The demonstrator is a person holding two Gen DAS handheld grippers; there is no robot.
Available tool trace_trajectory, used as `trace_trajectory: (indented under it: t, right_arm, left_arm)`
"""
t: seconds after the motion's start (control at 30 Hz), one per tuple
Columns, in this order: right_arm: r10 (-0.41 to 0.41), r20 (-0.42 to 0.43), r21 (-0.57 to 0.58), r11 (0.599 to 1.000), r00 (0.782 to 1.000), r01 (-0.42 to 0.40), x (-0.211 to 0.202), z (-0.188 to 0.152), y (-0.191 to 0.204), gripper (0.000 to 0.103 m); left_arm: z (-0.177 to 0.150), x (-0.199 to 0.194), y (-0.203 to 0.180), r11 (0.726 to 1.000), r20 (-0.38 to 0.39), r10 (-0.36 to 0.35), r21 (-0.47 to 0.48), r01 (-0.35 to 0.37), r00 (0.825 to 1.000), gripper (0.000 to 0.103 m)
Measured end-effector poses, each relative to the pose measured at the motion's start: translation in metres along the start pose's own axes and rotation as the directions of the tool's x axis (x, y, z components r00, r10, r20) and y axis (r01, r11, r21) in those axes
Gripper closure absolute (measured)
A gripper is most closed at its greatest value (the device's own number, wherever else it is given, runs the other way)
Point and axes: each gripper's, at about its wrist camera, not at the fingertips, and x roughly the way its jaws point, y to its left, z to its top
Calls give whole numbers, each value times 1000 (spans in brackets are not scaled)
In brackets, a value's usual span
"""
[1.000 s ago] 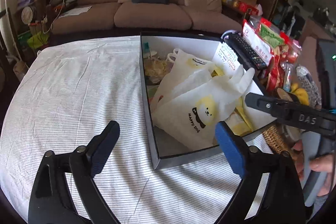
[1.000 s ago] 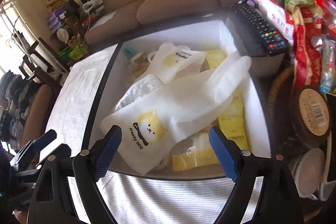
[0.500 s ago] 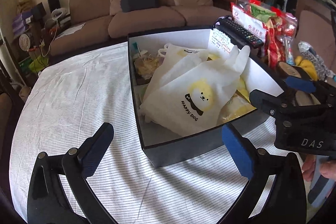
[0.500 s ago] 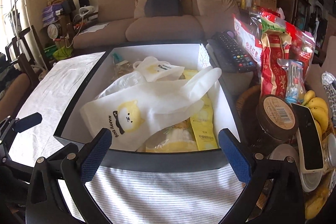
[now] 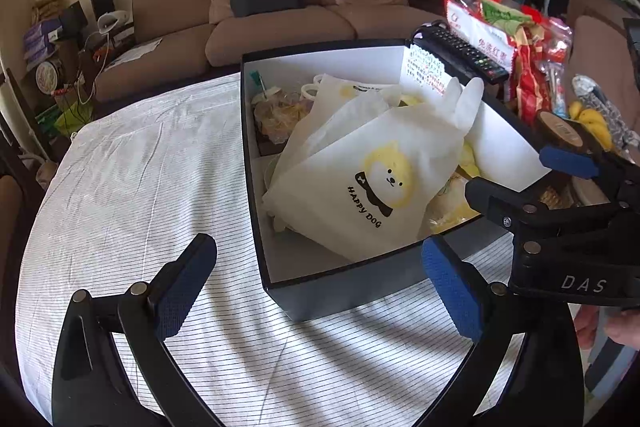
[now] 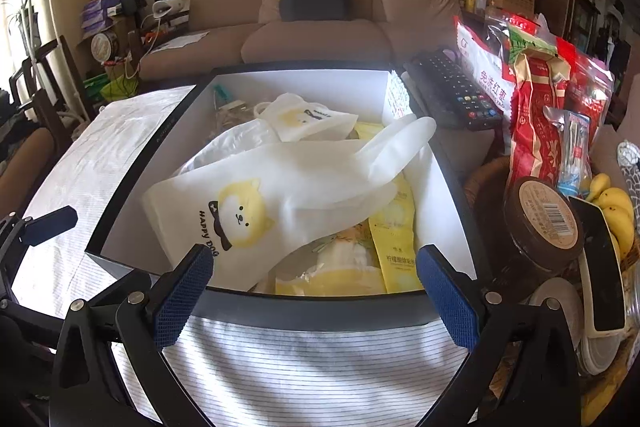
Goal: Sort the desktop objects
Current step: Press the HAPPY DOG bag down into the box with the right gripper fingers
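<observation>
At the bottom of the left wrist view, the left gripper (image 5: pixel 316 287) stands wide apart and empty, its blue-padded fingers (image 5: pixel 184 279) above a white tablecloth with thin dark stripes (image 5: pixel 132 187). Centre frame, an open black cardboard box with a white interior (image 5: pixel 340 285) sits on the cloth; inside it lies a white rubber glove printed with a yellow dog and the words HAPPY DOG (image 5: pixel 384 171), its fingertips resting toward the box's right wall, over a second white printed bag (image 5: pixel 344 93) and yellow packets. A black remote control (image 5: pixel 460 53) lies just beyond the box's upper right corner, beside red and green snack bags (image 5: pixel 516 43). At the right edge, the right gripper (image 5: pixel 556 179), black with the letters DAS, hangs beside the box, with part of a hand (image 5: pixel 608 323) below it. A brown sofa (image 5: pixel 280 11) fills the upper frame. In the right wrist view, the right gripper (image 6: pixel 314 291) is likewise spread wide and empty at the bottom, its pads just short of the box's (image 6: pixel 320 311) near wall. The glove (image 6: pixel 288 195) occupies the box's centre, a yellow sachet (image 6: pixel 394 239) to its right. At right stand the remote (image 6: pixel 456 91), the snack bags (image 6: pixel 536 115), a brown round-lidded jar (image 6: pixel 544 223) and yellow bananas (image 6: pixel 616 211); a tip of the left gripper (image 6: pixel 48 223) shows at the left edge.
</observation>
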Motion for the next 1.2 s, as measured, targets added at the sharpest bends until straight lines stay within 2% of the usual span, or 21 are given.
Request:
trace_trajectory:
  t: [0.2, 0.37, 0.43, 0.47, 0.5, 0.57, 0.63, 0.7, 0.77, 0.8, 0.83, 0.87, 0.9, 0.93, 0.97, 1.03, 1.13, 1.2]
  right_arm:
    - [52, 26, 70, 996, 998, -54, -10, 10, -20, 0]
    - [168, 47, 215, 961, 985, -174, -10, 47, -61, 2]
    - [198, 61, 261, 943, 978, -207, -5, 71, -78, 20]
    - [214, 51, 276, 936, 976, -219, 1, 84, -84, 34]
    - [238, 28, 286, 929, 971, -236, 11, 95, -87, 48]
    - [261, -80, 292, 929, 962, -227, 40, 110, -86, 63]
    - [207, -205, 272, 951, 957, -147, 70, 112, -80, 63]
    - [134, -283, 238, 969, 950, -66, 96, 108, -74, 63]
    - [75, -338, 213, 977, 938, -1, 121, 103, -68, 64]
    - [12, -348, 166, 985, 937, 49, 129, 102, -62, 63]
    - [-40, -347, 106, 991, 937, 81, 136, 104, -53, 60]
    - [-71, -359, 61, 993, 931, 99, 142, 105, -44, 51]
    - [-84, -377, 33, 994, 922, 104, 148, 106, -37, 51]
    - [-62, -390, 29, 996, 919, 79, 150, 107, -32, 52]
    - [-36, -388, 40, 998, 921, 56, 148, 109, -29, 55]
    - [-54, -330, 32, 997, 942, 68, 132, 115, -26, 55]
    - [-70, -245, -9, 998, 967, 70, 99, 113, -25, 45]
    - [-39, -213, -14, 999, 976, 37, 77, 104, -28, 30]
  left_arm:
    - [3, -2, 4, 1000, 4, -5, -11, 5, 1000, 0]
    - [8, -7, 12, 999, 21, -14, -31, 15, 1000, 0]
    - [10, -9, 13, 999, 31, -32, -34, 33, 999, 0]
    - [12, -10, 12, 999, 37, -40, -29, 41, 999, 0]
    - [13, -11, 11, 999, 41, -43, -22, 44, 998, 0]
    - [16, -12, 7, 999, 54, -44, -5, 44, 998, 0]
    - [18, -12, 4, 999, 55, -54, 4, 54, 997, 0]
    - [18, -9, 2, 997, 45, -77, 1, 77, 996, 0]
    - [18, -7, 2, 996, 34, -86, -4, 86, 996, 0]
    - [17, -7, 2, 996, 33, -85, -4, 85, 996, 0]
    - [17, -7, 2, 997, 33, -83, -4, 83, 996, 0]
    - [17, -7, 2, 997, 34, -80, -4, 81, 996, 0]
    - [18, -8, 4, 997, 37, -78, -9, 78, 996, 0]
    - [18, -9, 5, 997, 40, -79, -15, 80, 996, 0]
    - [19, -9, 7, 996, 41, -82, -21, 83, 996, 0]
    - [20, -10, 11, 996, 43, -78, -30, 79, 996, 0]
    - [21, -12, 14, 995, 47, -85, -51, 87, 995, 0]
    - [21, -13, 15, 993, 50, -96, -64, 99, 994, 0]
